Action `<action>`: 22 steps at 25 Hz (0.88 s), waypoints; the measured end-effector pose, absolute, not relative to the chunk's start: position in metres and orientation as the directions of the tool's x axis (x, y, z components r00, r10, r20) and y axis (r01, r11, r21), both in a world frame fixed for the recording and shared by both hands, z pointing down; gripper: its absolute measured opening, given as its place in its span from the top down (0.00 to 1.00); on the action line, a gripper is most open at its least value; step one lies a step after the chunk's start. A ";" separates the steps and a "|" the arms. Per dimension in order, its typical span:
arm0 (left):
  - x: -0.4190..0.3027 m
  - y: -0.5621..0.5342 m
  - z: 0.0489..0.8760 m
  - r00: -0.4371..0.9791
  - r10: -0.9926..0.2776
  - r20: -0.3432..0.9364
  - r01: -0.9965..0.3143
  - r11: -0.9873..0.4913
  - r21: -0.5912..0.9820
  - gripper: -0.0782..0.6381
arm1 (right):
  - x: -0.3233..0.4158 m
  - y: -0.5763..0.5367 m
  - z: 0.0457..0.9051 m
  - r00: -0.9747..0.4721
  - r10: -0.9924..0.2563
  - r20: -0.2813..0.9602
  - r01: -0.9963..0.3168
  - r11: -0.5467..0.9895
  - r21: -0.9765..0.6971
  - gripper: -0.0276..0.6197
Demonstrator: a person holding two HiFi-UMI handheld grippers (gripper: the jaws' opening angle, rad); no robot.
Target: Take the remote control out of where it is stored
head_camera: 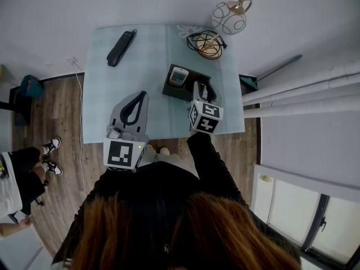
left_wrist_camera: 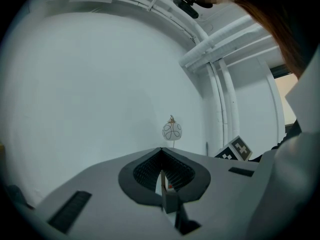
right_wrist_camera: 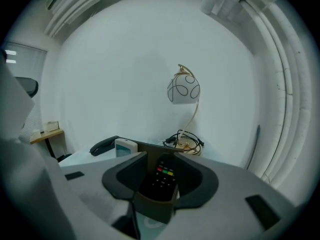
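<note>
The room is plain: white walls, pale pipes running up at 3 o'clock in the head view, and a wooden floor (head_camera: 56, 111) around the desk (head_camera: 101, 94), which is covered by a light blue cloth. At the far edge of the desk, around 1 o'clock, stand a globe lamp (head_camera: 229, 17) and a coil of cables (head_camera: 207, 44). A dark handset (head_camera: 121, 48) lies well apart at 11 o'clock.

Near the middle of the desk sits a dark open holder (head_camera: 169, 90) with 2 remotes stored in it: a white remote (head_camera: 179, 76) on its left side and a black remote (right_wrist_camera: 160, 180) on its right.

The left gripper (head_camera: 142, 94) hovers over the near part of the desk, at 8 o'clock from the holder. Its fingers are closed together with nothing between them.

The right gripper (right_wrist_camera: 162, 156) is much the nearer, right at the holder. Its fingers stand partly apart, 1 on each side of the black remote, with a gap visible on both sides, so nothing is gripped yet.

That remote stands in its compartment leaning back, with its long axis on the 12-to-6 line of the right gripper view. Its coloured buttons are toward 12 and its lower end is hidden behind the holder's front wall. Closing on its narrow sides and lifting along that axis looks like the coming move.
</note>
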State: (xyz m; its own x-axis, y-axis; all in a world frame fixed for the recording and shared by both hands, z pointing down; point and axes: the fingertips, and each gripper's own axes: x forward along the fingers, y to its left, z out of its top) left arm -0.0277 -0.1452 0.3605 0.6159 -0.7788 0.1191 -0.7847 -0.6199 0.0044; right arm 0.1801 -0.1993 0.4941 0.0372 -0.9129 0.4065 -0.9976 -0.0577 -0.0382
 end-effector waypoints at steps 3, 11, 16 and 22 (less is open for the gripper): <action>-0.029 -0.145 0.362 0.617 -0.778 0.115 -0.784 -0.621 0.007 0.88 | 0.184 -0.199 0.497 0.056 -0.912 0.406 -0.995 -0.083 -0.049 0.66; -0.032 -0.148 0.359 0.609 -0.785 0.117 -0.790 -0.613 0.002 0.88 | 0.193 -0.201 0.514 0.090 -0.902 0.423 -0.988 -0.136 -0.078 0.58; -0.032 -0.148 0.361 0.612 -0.784 0.109 -0.788 -0.616 -0.006 0.88 | 0.197 -0.207 0.522 0.096 -0.894 0.439 -0.987 -0.142 -0.074 0.58; -0.034 -0.150 0.360 0.602 -0.788 0.130 -0.794 -0.608 -0.005 0.88 | 0.194 -0.211 0.525 0.103 -0.885 0.455 -0.990 -0.135 -0.039 0.59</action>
